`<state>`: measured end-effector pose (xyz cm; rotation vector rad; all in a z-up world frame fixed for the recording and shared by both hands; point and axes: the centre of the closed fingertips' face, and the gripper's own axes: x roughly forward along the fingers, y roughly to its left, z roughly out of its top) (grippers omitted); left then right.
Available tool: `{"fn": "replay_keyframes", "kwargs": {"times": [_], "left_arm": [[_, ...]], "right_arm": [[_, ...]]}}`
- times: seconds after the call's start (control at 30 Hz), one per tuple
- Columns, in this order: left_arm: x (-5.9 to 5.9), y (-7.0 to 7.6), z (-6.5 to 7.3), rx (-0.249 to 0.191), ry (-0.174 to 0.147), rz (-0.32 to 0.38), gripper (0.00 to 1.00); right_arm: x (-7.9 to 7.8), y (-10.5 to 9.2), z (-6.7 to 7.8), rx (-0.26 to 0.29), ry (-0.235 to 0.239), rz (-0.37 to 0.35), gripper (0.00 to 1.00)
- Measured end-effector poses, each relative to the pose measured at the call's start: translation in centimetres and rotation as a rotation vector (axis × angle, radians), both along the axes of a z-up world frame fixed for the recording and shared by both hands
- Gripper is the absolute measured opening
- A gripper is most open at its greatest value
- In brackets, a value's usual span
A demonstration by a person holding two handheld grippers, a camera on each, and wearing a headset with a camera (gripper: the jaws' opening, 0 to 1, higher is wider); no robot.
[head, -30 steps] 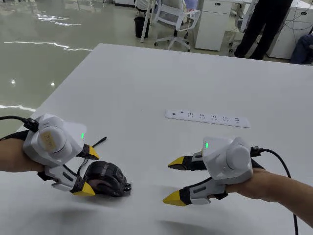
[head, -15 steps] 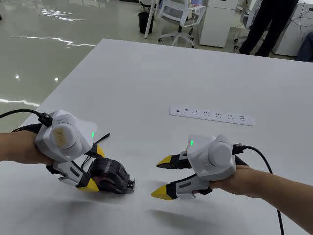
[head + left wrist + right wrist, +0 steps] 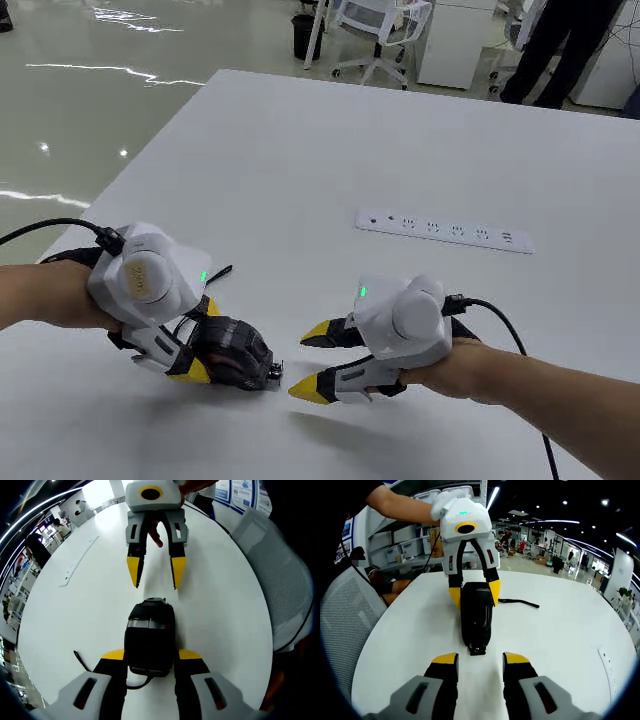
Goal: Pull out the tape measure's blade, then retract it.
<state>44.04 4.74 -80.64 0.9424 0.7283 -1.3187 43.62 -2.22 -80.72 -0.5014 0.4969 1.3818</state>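
Tape measure (image 3: pixel 240 352) rests on the tabletop (image 3: pixel 300 180), clamped between the jaws of my left tool (image 3: pixel 203 340), with its long axis pointing straight at my right tool (image 3: pixel 308 360). The blade hook (image 3: pixel 477 650) sits just ahead of the right tool's 2 parted jaws, so I reckon it needs only a short, straight reach.

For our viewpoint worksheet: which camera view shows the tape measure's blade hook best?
The right gripper view: the blade hook faces the camera, unobstructed, just ahead of the open jaws. The head view shows it small. The left gripper view looks from behind, so the tape measure mostly hides it.
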Motion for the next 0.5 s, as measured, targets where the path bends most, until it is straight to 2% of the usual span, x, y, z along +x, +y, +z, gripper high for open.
{"fn": "replay_keyframes", "kwargs": {"times": [0.33,0.5], "left_arm": [[0.1,0.0,0.0,-0.024,0.009,0.007,0.29],[0.0,0.0,-0.1,-0.021,0.016,0.013,0.28]], "right_arm": [[0.0,0.8,-1.2,-0.018,0.014,0.002,0.32],[0.1,1.2,-1.8,-0.033,0.006,0.005,0.26]]}}
